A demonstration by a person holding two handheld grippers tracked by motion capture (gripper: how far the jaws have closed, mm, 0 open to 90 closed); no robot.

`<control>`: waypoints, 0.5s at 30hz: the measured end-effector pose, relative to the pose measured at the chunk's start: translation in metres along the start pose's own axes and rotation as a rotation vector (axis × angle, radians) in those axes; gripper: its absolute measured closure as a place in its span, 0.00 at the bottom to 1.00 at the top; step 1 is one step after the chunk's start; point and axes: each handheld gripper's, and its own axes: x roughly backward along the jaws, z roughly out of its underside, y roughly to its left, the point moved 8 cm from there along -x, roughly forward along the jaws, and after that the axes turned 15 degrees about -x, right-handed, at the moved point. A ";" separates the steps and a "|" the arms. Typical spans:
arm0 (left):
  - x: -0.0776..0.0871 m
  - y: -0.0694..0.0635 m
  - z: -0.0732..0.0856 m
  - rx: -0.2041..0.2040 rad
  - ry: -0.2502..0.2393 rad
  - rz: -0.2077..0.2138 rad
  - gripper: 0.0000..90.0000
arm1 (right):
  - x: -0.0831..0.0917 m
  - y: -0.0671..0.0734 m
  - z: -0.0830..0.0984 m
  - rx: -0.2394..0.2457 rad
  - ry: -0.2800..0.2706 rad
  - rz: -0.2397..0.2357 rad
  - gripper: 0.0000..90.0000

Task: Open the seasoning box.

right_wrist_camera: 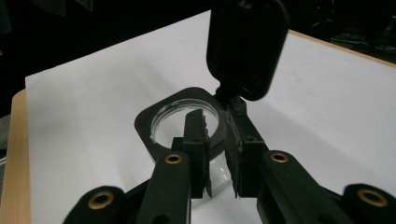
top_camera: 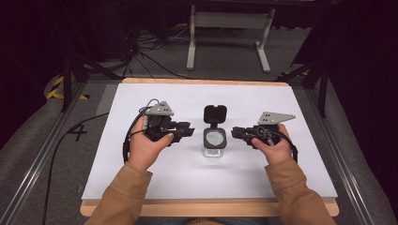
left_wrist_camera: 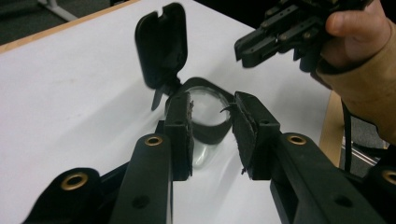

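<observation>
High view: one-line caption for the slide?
Person at a white table holds left gripper and right gripper either side of a clear container with its black flip lid open.

You can read one mark here: a dark figure "4" [top_camera: 78,132] on the grey floor, just left of the table's [top_camera: 141,101] left edge in the high view. You find no other text, label or brand that can be read, neither on the tabletop nor in either gripper view.
</observation>
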 end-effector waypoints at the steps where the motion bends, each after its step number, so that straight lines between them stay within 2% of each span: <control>1: 0.003 0.001 0.004 0.004 0.007 -0.012 0.74 | 0.002 -0.002 0.000 0.002 0.000 0.005 0.87; 4: 0.010 0.004 0.016 0.026 0.015 -0.023 0.73 | 0.009 -0.009 0.001 -0.011 0.004 0.021 0.87; 7: 0.014 0.011 0.032 0.029 0.043 -0.052 0.69 | 0.015 -0.018 0.001 -0.024 0.002 0.041 0.85; 8: 0.014 0.011 0.032 0.029 0.043 -0.052 0.69 | 0.017 -0.020 0.001 -0.031 -0.001 0.048 0.84; 9: 0.017 0.016 0.043 0.041 0.057 -0.062 0.68 | 0.018 -0.023 0.002 -0.031 -0.004 0.059 0.84; 10: 0.017 0.016 0.043 0.041 0.057 -0.062 0.67 | 0.020 -0.026 0.002 -0.035 -0.002 0.065 0.83; 11: 0.020 0.021 0.052 0.052 0.079 -0.078 0.66 | 0.022 -0.029 0.003 -0.037 -0.002 0.071 0.83; 12: 0.021 0.023 0.057 0.062 0.085 -0.078 0.65 | 0.024 -0.032 0.004 -0.043 -0.002 0.077 0.83; 14: 0.022 0.025 0.061 0.057 0.089 -0.069 0.62 | 0.027 -0.038 0.005 -0.056 -0.001 0.085 0.81; 15: 0.023 0.028 0.069 0.059 0.101 -0.057 0.60 | 0.029 -0.042 0.006 -0.058 0.005 0.092 0.80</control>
